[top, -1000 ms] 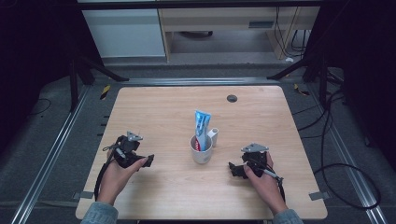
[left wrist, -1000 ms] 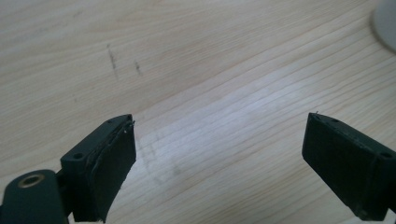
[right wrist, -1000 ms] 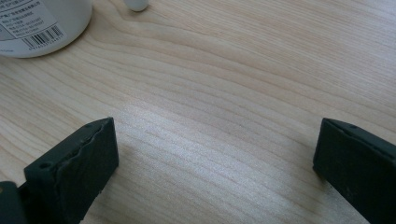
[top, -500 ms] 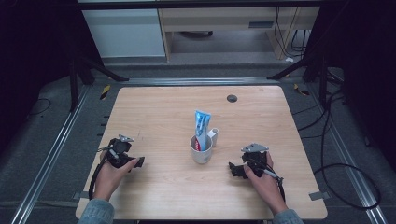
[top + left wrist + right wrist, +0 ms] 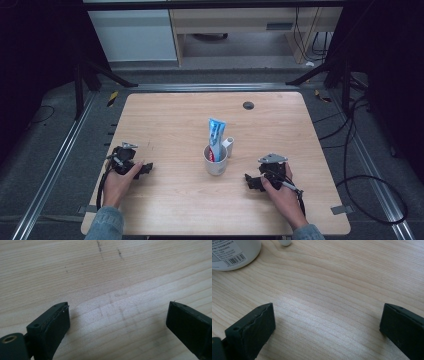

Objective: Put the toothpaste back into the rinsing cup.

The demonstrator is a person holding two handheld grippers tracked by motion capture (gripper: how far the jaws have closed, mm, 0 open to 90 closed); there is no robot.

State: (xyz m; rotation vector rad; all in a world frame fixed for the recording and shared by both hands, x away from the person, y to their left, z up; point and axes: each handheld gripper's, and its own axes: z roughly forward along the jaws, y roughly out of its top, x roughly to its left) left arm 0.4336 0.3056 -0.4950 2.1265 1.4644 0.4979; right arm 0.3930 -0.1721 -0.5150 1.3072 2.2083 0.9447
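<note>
I'm resting my left gripper point(image 5: 148, 167) w/ jaws just spreading wide, nothing betw. them; right gripper point(image 5: 248, 181) gaping too, empty, near the white cup point(image 5: 216, 162) holding toothpaste point(image 5: 216, 134).

High view overlooks table point(image 5: 170, 115); gripper views skim it closely, perhaps.

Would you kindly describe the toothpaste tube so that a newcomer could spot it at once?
Start at the wooden table and find the white cup standing near its middle, between the two grippers. The toothpaste tube stands upright in it, rising above the rim. Its blue body sets it apart from the short white item beside it.
</note>
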